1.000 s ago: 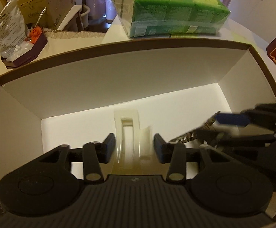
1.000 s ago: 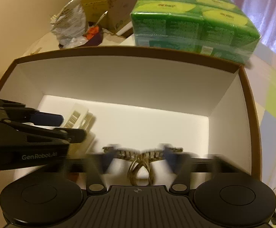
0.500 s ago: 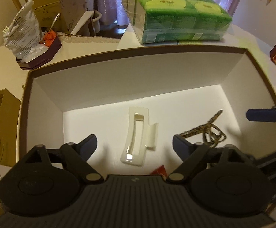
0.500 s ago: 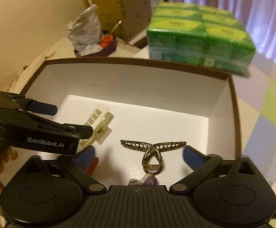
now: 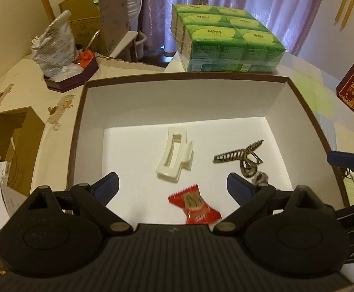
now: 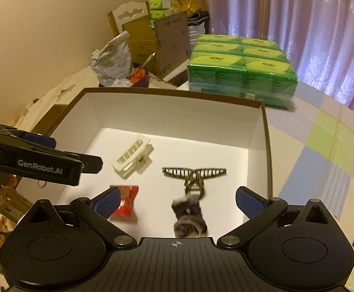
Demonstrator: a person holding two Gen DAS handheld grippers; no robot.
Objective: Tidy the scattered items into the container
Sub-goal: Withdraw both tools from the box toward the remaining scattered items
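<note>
- Left wrist view: the left gripper hangs above the near edge of the brown-rimmed box, fingers spread wide and holding nothing. A second ago they were nearly closed round the white hair claw; it now lies free on the box floor, about mid-box.
- The tortoiseshell hair claw lies on the box floor right of the white one and apart from it. A red sachet rests near the box's front edge; it was hidden a second ago.
- The green tissue pack stands just behind the box's far wall.
- Right wrist view: the right gripper is also wide open and empty, where a second ago it was close round the tortoiseshell hair claw.
- A purple scrunchie lies at the box's near edge, touching that claw's handle end.
- The left gripper reaches in over the box's left wall.
</note>
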